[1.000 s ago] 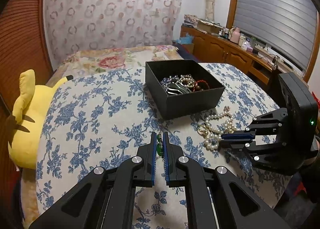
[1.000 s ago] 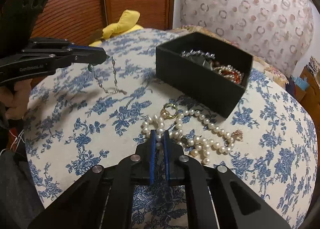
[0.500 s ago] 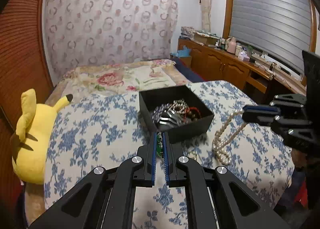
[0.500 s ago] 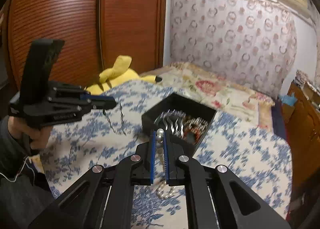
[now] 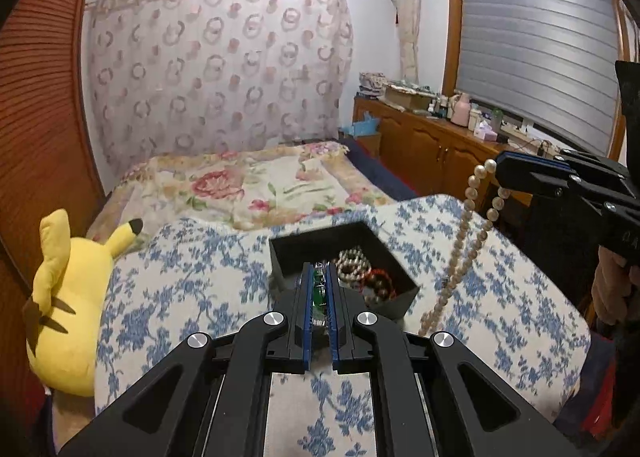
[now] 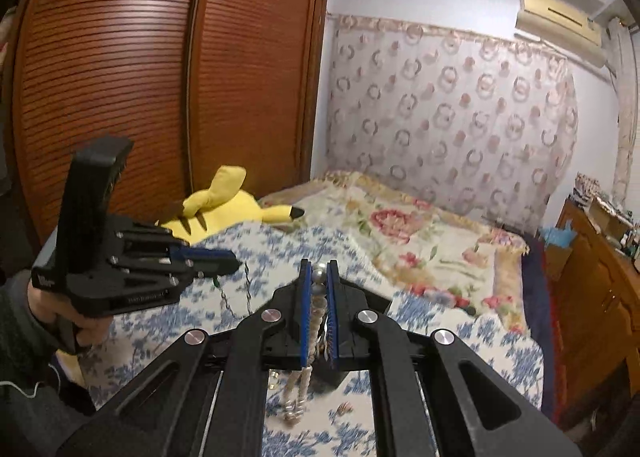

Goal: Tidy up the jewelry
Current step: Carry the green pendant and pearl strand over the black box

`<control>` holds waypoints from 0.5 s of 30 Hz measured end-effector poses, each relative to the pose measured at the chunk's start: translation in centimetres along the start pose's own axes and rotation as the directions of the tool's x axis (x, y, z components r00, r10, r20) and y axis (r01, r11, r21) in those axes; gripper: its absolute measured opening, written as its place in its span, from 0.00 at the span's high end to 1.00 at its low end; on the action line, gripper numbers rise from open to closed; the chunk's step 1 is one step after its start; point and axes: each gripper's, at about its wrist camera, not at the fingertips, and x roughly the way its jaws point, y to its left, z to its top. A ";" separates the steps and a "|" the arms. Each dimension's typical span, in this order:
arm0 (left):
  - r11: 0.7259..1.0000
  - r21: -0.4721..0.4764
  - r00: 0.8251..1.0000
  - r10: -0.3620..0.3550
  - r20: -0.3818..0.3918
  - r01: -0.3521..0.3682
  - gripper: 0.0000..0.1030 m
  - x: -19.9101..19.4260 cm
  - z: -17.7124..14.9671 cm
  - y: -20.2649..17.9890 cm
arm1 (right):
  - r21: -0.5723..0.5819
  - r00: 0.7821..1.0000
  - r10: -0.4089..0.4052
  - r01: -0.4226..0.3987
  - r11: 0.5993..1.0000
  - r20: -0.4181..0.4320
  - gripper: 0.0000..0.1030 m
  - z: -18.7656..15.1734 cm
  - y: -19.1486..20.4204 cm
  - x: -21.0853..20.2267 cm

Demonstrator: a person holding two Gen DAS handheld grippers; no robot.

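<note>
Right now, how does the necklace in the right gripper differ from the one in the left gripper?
The pearl necklace in the right gripper is thick, with cream round beads; the thin chain in the left gripper is dark, fine, with small green pieces. The pearl necklace hangs long, its lower end near the floral cloth; the thin chain hangs in a shorter loop. Both are pinched at the top and dangle above the cloth.

Two grippers (image 5: 319, 277) (image 6: 319, 273), one box (image 5: 280, 257), one plush toy (image 5: 68, 297).
</note>
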 end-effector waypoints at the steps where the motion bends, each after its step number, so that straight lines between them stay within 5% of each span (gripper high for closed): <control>1: 1.000 0.000 1.000 -0.003 0.007 0.003 0.95 0.0 0.4 -0.1 | -0.002 1.000 -0.001 0.001 1.000 0.010 0.92 0.4 -0.2 -0.1; 15: 1.000 -0.001 0.999 -0.029 0.025 0.029 0.95 3.2 4.6 0.3 | -0.020 0.993 -0.001 0.003 1.000 0.115 0.92 5.9 -2.7 1.1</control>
